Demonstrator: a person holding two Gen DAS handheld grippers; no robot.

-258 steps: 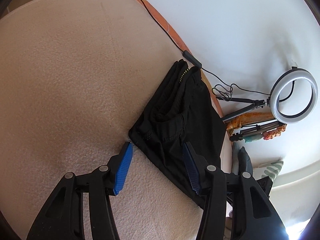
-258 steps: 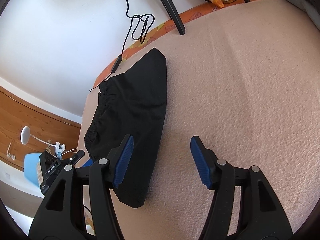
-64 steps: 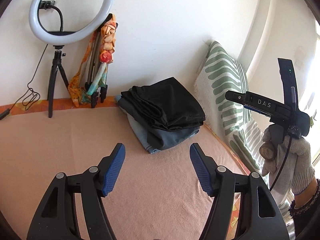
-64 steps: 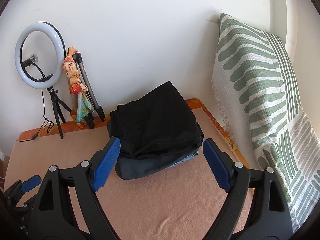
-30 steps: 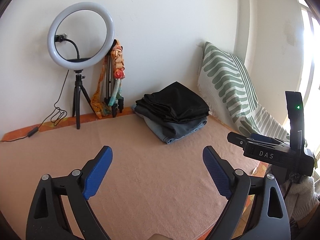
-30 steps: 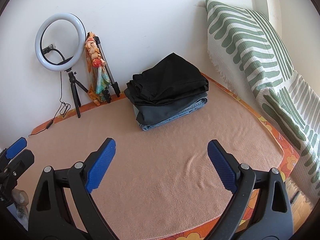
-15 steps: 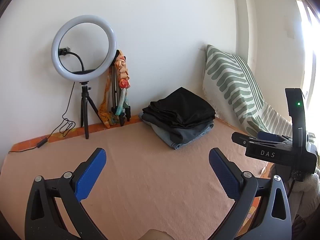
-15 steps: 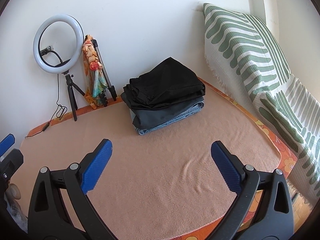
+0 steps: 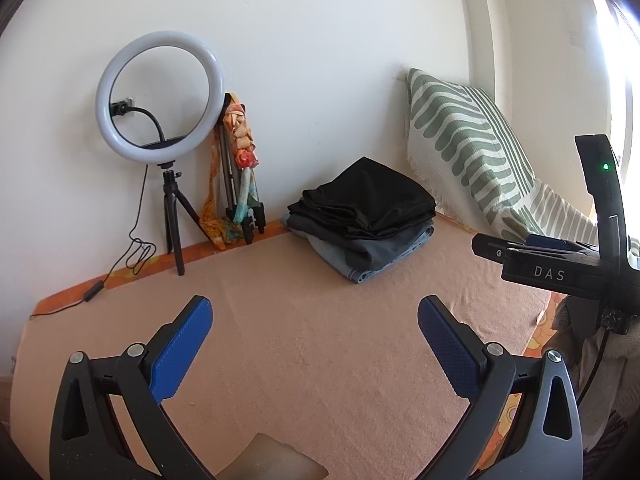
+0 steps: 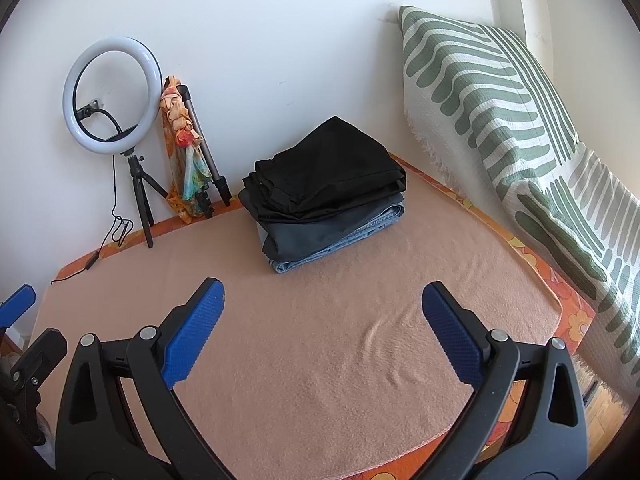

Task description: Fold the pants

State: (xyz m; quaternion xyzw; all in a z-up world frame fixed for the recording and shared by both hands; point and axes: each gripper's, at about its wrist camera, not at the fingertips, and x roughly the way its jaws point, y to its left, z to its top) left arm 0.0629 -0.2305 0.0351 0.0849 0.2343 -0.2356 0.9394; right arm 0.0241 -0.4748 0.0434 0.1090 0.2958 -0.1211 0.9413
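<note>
Folded black pants lie on top of a stack of folded clothes at the far side of the peach blanket, near the wall. My left gripper is open and empty, well back from the stack. My right gripper is open and empty, also well short of the stack. The right gripper's body shows at the right edge of the left wrist view.
A ring light on a tripod and a folded tripod with a colourful cloth stand against the wall. A green-striped pillow leans at the right. A cable runs along the back edge.
Both grippers have drawn back from the stack, which now looks smaller and farther. Both jaws have opened wider. The black pants stay on the stack.
</note>
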